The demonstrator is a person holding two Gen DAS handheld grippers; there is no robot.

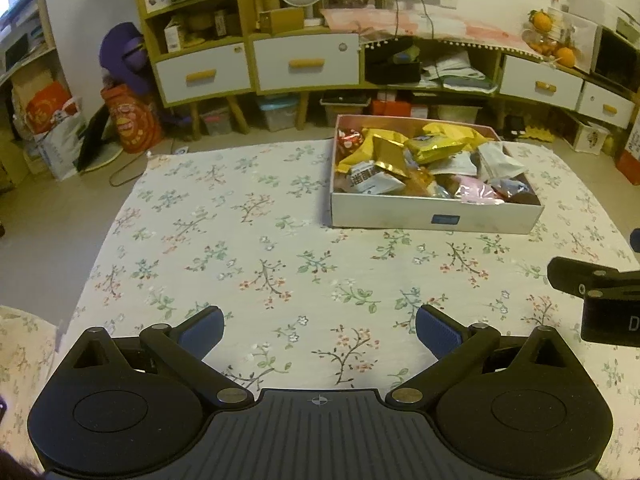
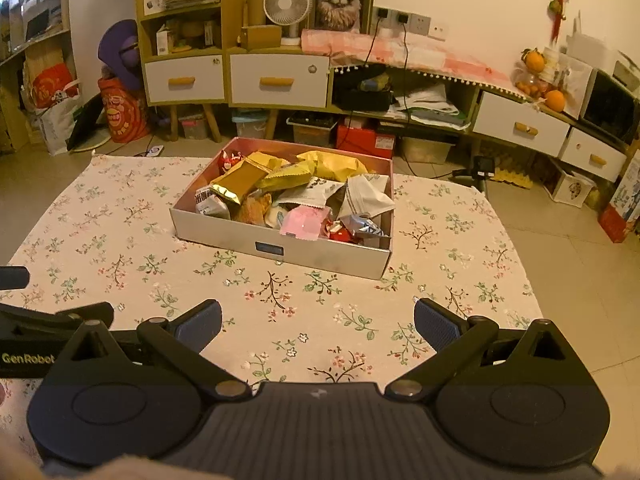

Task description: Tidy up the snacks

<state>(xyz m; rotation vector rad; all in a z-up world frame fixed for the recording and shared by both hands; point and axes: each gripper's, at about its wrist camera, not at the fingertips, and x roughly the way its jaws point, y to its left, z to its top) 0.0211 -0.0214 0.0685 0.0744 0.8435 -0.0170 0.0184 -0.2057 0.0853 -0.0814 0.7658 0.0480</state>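
Observation:
A white cardboard box [image 1: 432,211] with a pink inside stands on the floral tablecloth [image 1: 240,240], full of several snack packets: yellow and gold bags [image 1: 434,148], white packs, a pink pack. It also shows in the right wrist view [image 2: 316,251], with the gold bag [image 2: 240,180] and pink pack [image 2: 306,222] on top. My left gripper [image 1: 320,330] is open and empty above the cloth, well short of the box. My right gripper [image 2: 318,326] is open and empty, also short of the box. Each gripper shows at the other view's edge.
The table [image 2: 460,240] ends at the far and right sides over a tiled floor [image 2: 560,248]. Behind stand yellow shelves with white drawers [image 2: 276,80], a fan [image 2: 286,4], a cat picture, bags and storage bins.

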